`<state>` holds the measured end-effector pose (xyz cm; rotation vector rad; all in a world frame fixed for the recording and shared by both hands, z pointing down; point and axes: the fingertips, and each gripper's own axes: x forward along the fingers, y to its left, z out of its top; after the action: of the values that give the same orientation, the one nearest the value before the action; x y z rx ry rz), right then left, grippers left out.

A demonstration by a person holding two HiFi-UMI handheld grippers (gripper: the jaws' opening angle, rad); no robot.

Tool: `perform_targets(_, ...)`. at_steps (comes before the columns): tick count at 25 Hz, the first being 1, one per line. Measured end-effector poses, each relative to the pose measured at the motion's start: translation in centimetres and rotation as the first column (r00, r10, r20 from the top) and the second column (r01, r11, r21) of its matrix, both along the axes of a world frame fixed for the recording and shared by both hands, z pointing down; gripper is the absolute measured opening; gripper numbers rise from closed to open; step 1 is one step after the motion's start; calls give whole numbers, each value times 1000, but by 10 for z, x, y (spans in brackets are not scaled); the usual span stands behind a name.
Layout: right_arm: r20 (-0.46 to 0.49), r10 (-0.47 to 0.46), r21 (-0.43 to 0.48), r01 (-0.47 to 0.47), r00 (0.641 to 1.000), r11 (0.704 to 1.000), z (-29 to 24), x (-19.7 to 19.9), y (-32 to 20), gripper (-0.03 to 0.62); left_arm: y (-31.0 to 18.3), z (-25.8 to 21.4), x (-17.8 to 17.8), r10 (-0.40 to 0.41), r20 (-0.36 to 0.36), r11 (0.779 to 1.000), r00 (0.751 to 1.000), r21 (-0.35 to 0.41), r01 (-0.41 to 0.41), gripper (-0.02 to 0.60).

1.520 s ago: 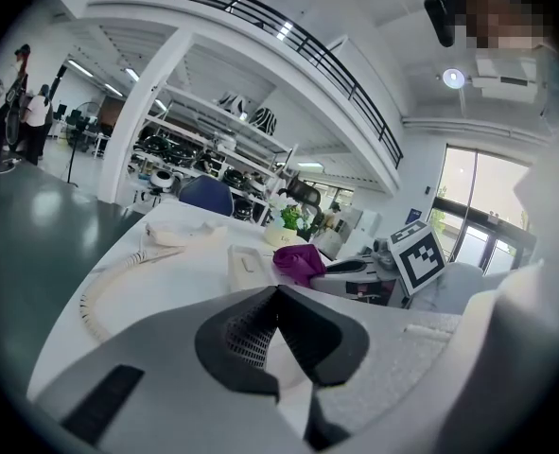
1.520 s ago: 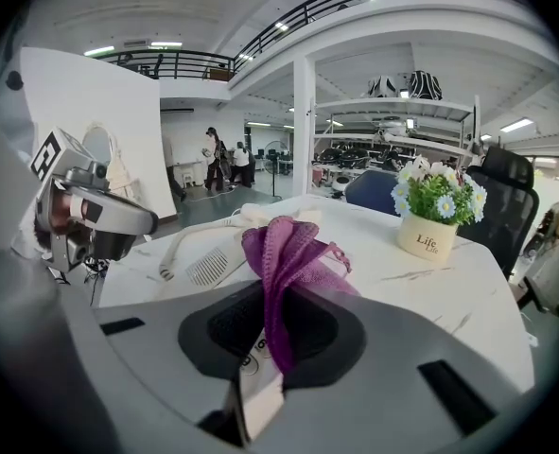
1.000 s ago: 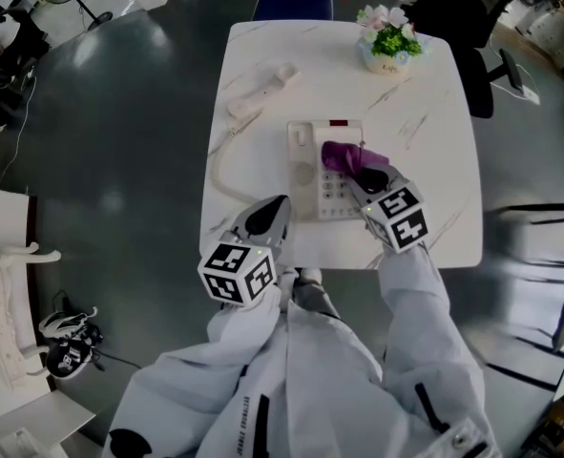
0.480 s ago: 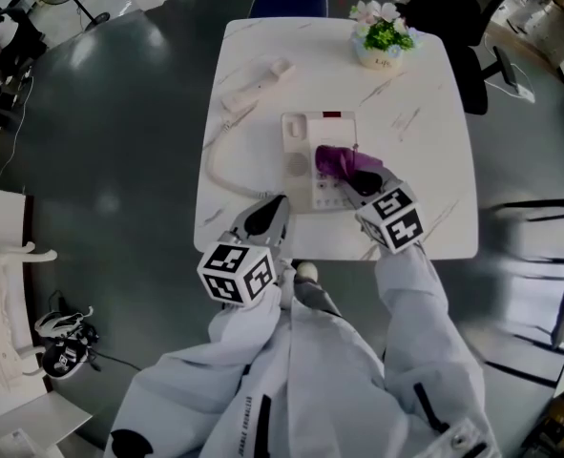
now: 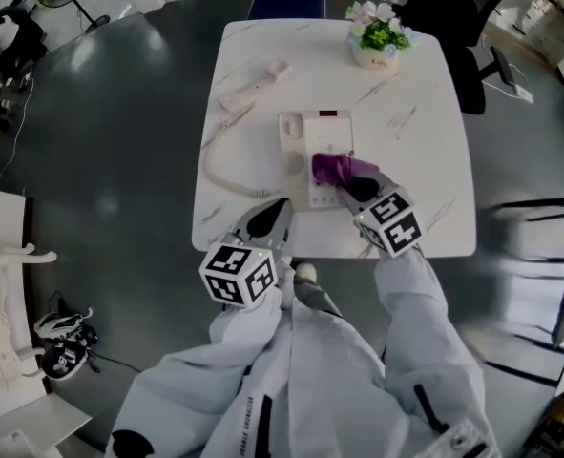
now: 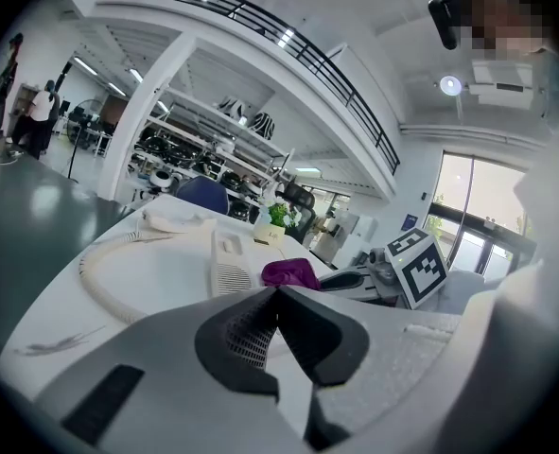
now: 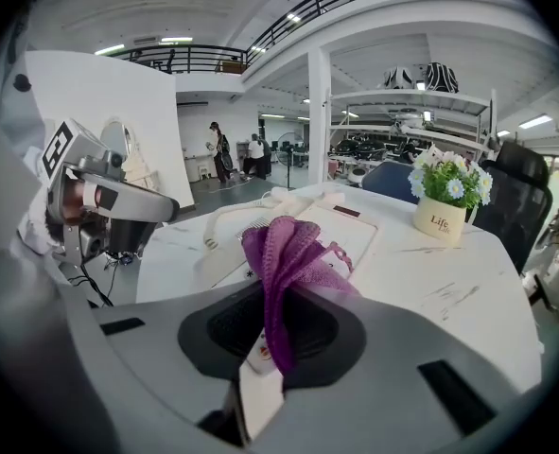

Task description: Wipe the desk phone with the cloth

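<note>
A white desk phone base point(image 5: 308, 151) lies in the middle of the white marble table point(image 5: 425, 132). Its handset point(image 5: 253, 84) rests off the cradle at the far left, joined by a coiled cord point(image 5: 222, 175). My right gripper point(image 5: 351, 181) is shut on a purple cloth point(image 5: 331, 167) point(image 7: 288, 258), which rests on the phone's keypad side. My left gripper point(image 5: 267, 219) hangs at the table's near edge, shut with nothing between its jaws; from it the phone point(image 6: 230, 265) and cloth point(image 6: 290, 272) show ahead.
A small pot of flowers point(image 5: 375, 36) stands at the table's far right corner. A dark office chair point(image 5: 463, 27) sits beyond the table on the right. Grey floor surrounds the table, with a white rack point(image 5: 0, 284) at the left.
My right gripper has dragged the purple cloth a little toward the near-left across the phone. The left gripper has stayed at the table's near edge.
</note>
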<state>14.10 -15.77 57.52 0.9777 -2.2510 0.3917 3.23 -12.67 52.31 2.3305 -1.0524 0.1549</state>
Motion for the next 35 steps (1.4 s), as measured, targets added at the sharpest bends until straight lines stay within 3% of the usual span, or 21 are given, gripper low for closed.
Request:
perform_targets(8,-2,-14,-13,14,1000,1000,5,0,14,38,12,3,11,30,-1,1000,1000,-6,-30,-3)
perform_targets(35,14,-58,-99,59,998,993,15,-7,64,38,25,-7,4,10,13,1000,1000,14,-11,-2)
